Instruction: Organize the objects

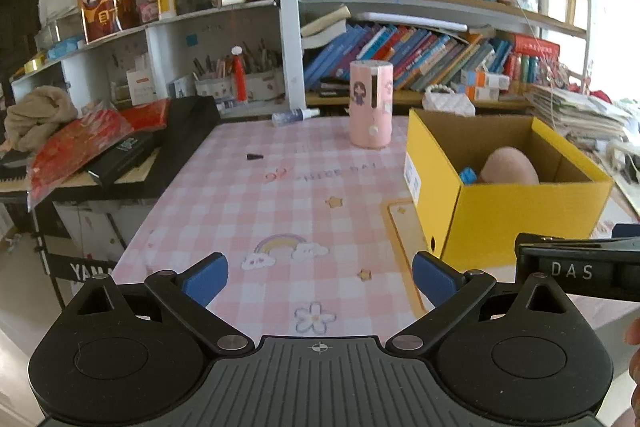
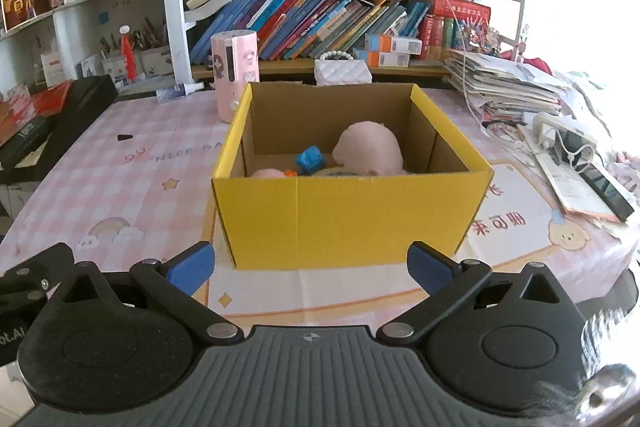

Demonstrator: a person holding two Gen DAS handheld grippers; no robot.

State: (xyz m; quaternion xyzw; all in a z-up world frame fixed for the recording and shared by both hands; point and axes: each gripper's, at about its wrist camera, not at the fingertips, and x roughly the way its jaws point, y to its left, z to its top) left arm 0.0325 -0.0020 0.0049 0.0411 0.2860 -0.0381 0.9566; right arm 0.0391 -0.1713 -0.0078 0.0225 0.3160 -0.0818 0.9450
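yellow cardboard box (image 2: 352, 219) sat on pink checked tablecloth (image 2: 120, 187) | pink plush toy (image 2: 370, 149) and blue block (image 2: 310, 159) inside it | pink cylindrical canister (image 2: 235, 75) behind-left of box

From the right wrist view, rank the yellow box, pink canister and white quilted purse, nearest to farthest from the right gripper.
From the right gripper:
1. Yellow box, straight ahead on the table.
2. Pink canister, behind the box's left corner.
3. White quilted purse, behind the box's back wall, by the shelf.

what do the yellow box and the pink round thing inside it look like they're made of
Yellow box: corrugated cardboard, it seems. Matte yellow outside, plain brown inside, with folded flaps and a fluted top edge.
Pink round thing: probably plush fabric or soft foam. The surface looks matte and slightly fuzzy, without shine; the view leaves it open.
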